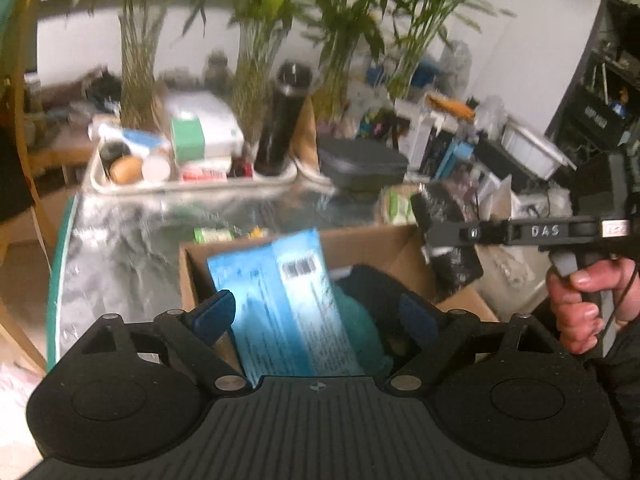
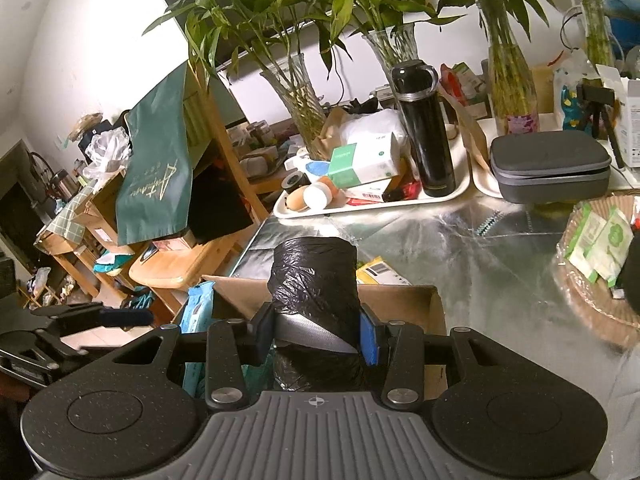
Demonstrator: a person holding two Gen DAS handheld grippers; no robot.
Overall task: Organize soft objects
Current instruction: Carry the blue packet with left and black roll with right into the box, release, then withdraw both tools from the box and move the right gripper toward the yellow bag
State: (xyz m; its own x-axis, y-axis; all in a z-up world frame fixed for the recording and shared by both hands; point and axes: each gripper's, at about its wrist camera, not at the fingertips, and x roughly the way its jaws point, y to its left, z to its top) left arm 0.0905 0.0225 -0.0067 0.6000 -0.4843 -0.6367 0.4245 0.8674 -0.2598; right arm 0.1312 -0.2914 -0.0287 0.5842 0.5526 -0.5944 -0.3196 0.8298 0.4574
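The right gripper (image 2: 316, 330) is clamped on a black bag roll (image 2: 314, 276), pads pressing a grey band around its lower half; the roll stands upright just ahead of the fingers, above the near wall of the box (image 2: 400, 300). The left gripper (image 1: 316, 312) stands spread wide with nothing between its pads; a blue pack (image 1: 280, 304) leans in the box directly ahead of it, untouched.

Judgement: the step in hand is lowering the roll into the box. It should go down upright into the free space to the right of the pack, and the pads should let go only once the roll has support below, since loose film may slip. The left gripper would do well to keep off the pack.

Limits: the left view is motion-blurred. The box floor and its dark and teal contents cannot be identified. The roll's underside is hidden behind the right gripper body.
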